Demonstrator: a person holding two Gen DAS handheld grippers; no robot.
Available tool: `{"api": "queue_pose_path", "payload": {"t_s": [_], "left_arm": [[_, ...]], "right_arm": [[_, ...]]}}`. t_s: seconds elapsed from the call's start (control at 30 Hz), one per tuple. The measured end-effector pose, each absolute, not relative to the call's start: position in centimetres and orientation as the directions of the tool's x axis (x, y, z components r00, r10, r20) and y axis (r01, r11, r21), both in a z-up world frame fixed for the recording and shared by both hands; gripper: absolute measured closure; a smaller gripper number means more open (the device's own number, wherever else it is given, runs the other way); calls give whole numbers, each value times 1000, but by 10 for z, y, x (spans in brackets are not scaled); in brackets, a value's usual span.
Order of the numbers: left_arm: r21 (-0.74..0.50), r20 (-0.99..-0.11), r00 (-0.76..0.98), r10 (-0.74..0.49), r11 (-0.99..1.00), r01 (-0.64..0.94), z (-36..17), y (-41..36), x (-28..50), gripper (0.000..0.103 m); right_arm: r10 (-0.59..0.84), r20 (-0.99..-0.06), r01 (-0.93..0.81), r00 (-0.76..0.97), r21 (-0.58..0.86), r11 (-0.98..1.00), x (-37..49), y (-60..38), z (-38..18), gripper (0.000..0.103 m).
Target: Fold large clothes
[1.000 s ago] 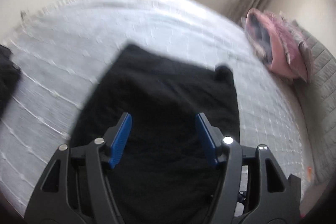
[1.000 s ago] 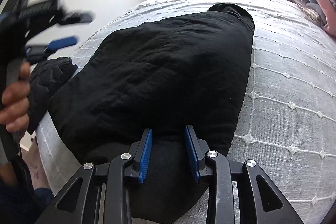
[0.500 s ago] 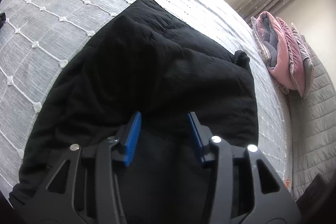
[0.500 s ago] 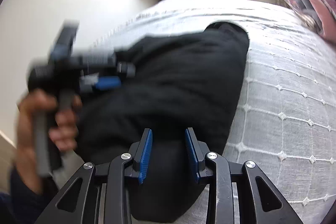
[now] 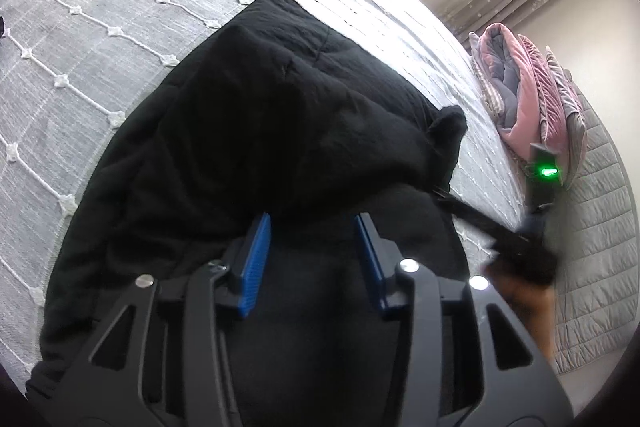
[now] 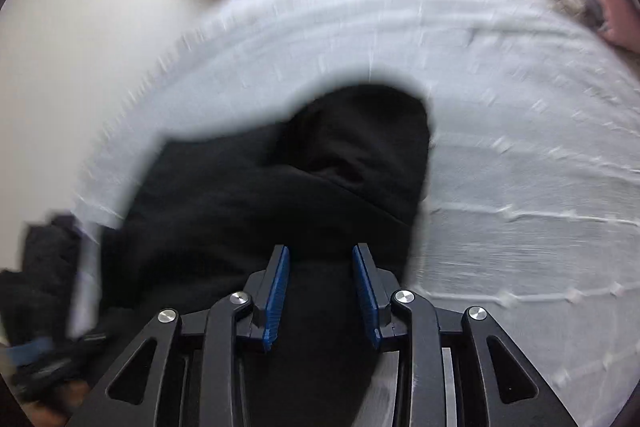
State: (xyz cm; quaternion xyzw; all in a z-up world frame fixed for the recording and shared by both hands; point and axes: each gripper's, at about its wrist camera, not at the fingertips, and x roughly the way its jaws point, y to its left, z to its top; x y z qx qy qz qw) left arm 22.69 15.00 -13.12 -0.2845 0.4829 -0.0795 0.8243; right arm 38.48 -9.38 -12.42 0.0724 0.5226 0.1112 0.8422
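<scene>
Left gripper [image 5: 312, 227]: jaws partly open, closing within last second, black garment [image 5: 260, 131] between blue pads; pad contact not discernible. Garment spread on bed [image 5: 80, 39] ahead of fingers. Right gripper [image 6: 321, 259]: jaws narrow, fold of same garment [image 6: 280, 195] bunched between pads, apparently gripped; view motion-blurred. Left view alone shows right gripper's green light [image 5: 547, 171], beyond garment's right edge. One garment; one pink folded quilt [image 5: 528, 95], far right.
</scene>
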Motion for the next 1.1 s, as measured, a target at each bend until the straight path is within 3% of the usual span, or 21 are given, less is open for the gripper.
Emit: {"api": "queue_pose_path", "payload": {"t_s": [0.07,0.2,0.4,0.53,0.67,0.87,1.0,1.1], "left_arm": [[-556,-749,519,-412,817,-153,-133,154,227,57],[-561,-746,519,-417,814,-152,-132,152,226,57],[-566,-743,519,-423,811,-150,-133,153,225,57],[-556,-747,518,-416,819,-144,-135,153,224,57],[-559,-741,521,-425,819,-128,-135,154,222,58],[-560,-739,522,-425,819,-126,-135,154,221,60],[-554,-741,524,-420,823,-123,-133,153,221,60],[-541,-746,526,-408,833,-120,-133,150,221,60]], "right_arm": [[192,-868,-159,458,132,978,390,-74,-143,65],[144,-888,-178,436,72,981,393,-68,-132,64],[221,-784,-160,580,157,975,411,-84,-77,64],[159,-884,-128,440,114,985,444,-67,-138,64],[82,-884,-119,461,30,992,442,-59,-130,64],[239,-815,-174,528,172,970,355,-74,-71,62],[267,-818,-306,509,119,945,258,-57,-62,62],[349,-808,-373,475,175,911,198,-44,-67,62]]}}
